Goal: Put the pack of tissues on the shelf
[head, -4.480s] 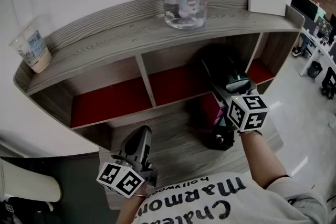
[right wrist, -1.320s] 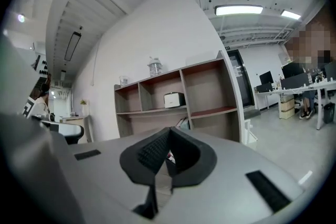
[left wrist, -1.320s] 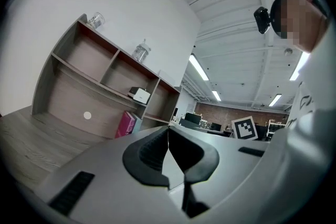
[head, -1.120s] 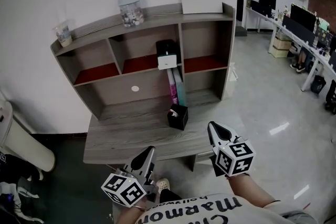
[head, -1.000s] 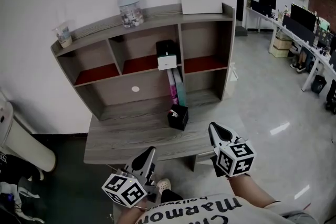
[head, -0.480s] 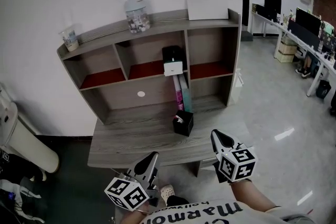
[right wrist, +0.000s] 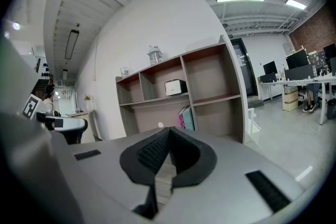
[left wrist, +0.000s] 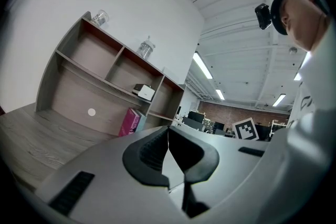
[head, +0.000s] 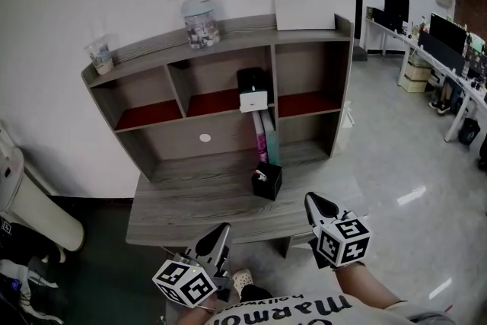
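Pack of tissues point(head: 252, 90) sits in middle compartment of shelf point(head: 156, 115), white end out, long axis seemingly front-to-back. Well apart, ahead and above both claws across desk point(head: 190, 202); right gripper point(head: 315, 202) slightly nearer than left gripper point(head: 219, 232), both pinched closed on nothing.

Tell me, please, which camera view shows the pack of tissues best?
The head view: the pack of tissues shows its dark top and white front in the middle compartment of the shelf. The right gripper view shows it only from the front; the left gripper view shows it small, at an angle.
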A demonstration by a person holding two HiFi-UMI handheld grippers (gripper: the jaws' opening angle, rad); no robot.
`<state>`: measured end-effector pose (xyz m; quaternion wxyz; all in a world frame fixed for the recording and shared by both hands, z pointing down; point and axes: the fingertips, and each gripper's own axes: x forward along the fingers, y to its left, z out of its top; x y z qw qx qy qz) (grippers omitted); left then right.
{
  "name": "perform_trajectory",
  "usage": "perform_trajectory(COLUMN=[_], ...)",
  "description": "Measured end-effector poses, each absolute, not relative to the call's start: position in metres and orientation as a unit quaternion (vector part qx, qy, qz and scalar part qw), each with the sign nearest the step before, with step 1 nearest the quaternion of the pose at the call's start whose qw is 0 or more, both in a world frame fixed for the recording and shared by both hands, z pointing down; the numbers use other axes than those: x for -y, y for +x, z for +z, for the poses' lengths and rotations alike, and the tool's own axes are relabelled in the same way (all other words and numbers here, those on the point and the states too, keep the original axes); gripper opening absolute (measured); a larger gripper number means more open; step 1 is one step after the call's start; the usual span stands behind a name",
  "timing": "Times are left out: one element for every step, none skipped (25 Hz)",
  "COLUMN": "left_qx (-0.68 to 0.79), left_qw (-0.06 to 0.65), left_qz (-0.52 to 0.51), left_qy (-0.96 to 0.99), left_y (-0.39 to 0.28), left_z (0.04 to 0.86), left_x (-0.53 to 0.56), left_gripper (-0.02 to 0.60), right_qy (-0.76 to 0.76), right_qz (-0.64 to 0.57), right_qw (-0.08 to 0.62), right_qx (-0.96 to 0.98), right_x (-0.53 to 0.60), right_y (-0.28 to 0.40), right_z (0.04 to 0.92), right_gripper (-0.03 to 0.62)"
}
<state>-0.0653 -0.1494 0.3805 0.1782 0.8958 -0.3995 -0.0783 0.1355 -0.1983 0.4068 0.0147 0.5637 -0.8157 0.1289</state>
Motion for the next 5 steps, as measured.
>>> perform_trajectory(left_qx=[0.399,0.398,0.397,0.396,0.394], left_qw=[0.177,0.176,0.175,0.174,0.173], left_qz=[-0.078,-0.079,-0.08,-0.081,-0.082], left_qy=[0.896,0.897,0.898,0.898,0.899], left_y=[-0.065,-0.0645,-0.0637,-0.0628,-0.0618], left_z=[0.3799,0.3791,0.3784,0.3777,0.3771], left_x=[0.1508,0.1523,0.1538,0.1553,0.1567], left_gripper=[0.018,0.018,0.018,0.017,0.017], right_qy=[0.564,0.564,0.564,0.564,0.565], right_qz=[0.129,0.128,0.128,0.128,0.128], right_qw=[0.015,0.015,0.014,0.014,0.014], right_qx=[0.816,0.816,0.816,0.815,0.815], right_x=[0.1992,0.2002,0.2013,0.2024,0.2035], right_y=[0.1353,0.1356,0.1362,0.137,0.1379], right_z=[0.4066,0.4063,0.406,0.4058,0.4056], right_gripper=[0.008,0.008,0.008,0.008,0.008])
